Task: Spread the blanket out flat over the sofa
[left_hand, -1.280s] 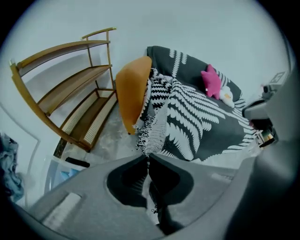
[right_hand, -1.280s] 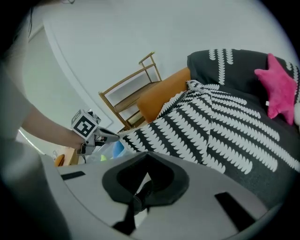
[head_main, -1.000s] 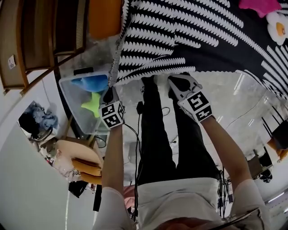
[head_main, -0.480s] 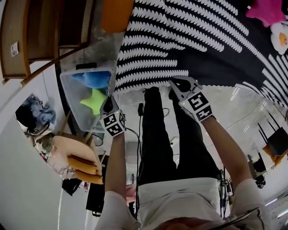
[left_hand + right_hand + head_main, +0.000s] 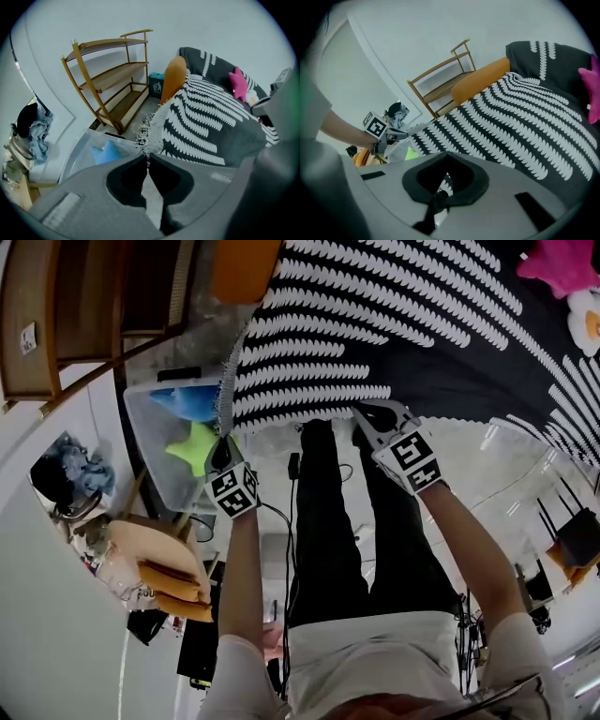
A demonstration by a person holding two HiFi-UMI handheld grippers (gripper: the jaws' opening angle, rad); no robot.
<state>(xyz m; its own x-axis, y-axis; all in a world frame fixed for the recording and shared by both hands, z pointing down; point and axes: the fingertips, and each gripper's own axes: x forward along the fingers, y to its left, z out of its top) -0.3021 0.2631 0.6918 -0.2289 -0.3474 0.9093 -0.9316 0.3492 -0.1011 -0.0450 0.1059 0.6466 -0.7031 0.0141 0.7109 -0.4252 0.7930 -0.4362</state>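
Got the blanket by its near edge: left gripper fingers clenched on the fringed corner, right gripper fingers clenched on the hem. I'd draw them apart, level, so the edge goes taut before lowering. It's black with white leaf rows, draped over the sofa beyond my fingers.

plain white wall at the far side, open three-tier wooden shelf rack against it, clear plastic storage bin nearer on the grey floor.
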